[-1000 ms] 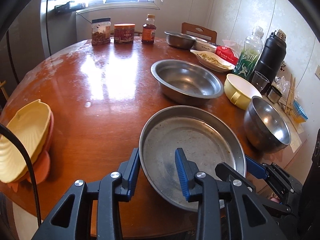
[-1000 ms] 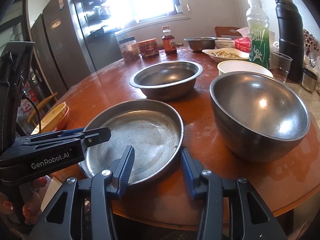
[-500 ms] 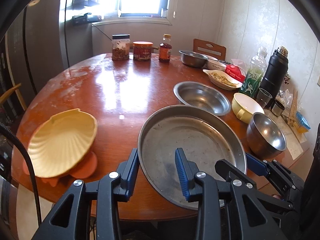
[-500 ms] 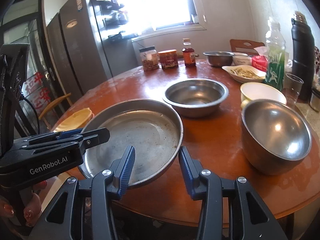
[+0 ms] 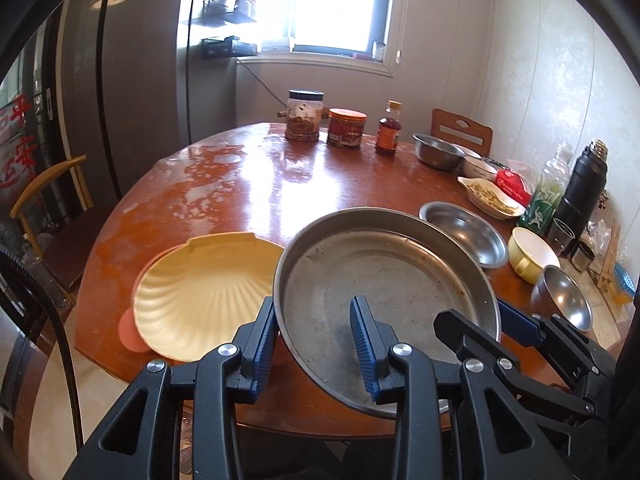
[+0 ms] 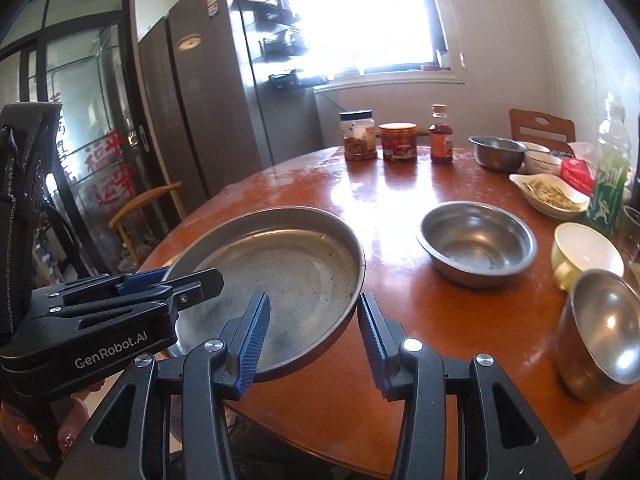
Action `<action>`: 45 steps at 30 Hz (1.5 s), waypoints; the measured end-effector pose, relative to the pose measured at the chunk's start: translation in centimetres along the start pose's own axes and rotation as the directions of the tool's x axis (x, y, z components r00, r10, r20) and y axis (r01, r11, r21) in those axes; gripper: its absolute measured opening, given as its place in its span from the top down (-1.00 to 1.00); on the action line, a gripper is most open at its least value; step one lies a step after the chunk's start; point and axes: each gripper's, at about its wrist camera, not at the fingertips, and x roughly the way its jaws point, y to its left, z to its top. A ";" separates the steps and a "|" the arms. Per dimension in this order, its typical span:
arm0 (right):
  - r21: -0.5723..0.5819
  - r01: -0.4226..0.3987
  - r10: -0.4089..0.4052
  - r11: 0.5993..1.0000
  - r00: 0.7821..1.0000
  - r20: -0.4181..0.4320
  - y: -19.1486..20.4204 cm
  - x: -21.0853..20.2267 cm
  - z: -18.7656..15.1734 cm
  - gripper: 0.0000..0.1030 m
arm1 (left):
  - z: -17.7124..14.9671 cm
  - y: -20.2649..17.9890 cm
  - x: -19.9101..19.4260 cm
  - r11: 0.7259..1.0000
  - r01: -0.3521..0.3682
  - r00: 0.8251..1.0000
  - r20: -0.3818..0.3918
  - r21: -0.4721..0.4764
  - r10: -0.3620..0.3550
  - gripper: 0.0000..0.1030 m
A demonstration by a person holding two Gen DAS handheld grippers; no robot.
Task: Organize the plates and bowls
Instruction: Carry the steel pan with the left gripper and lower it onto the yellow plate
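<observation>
Since a second ago I have lifted the wide, shallow round steel pan off the round reddish wooden table; it now hangs tilted over the near edge, beside the yellow shell-shaped plate. Its grey inside is scuffed and speckled. My left gripper and right gripper, jaws narrowed, each clamp its rim.

The left gripper is gripping the near rim of the big steel plate, which is hanging above the round table. The right gripper is clamping its right rim. The yellow shell plate is lying just left.
</observation>
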 end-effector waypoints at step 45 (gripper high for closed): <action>-0.088 -0.119 0.107 0.989 0.986 -0.126 7.3 12.0 3.3 0.07 | 1.6 11.8 5.6 0.982 -0.078 0.997 -0.025 -0.170 0.074 0.28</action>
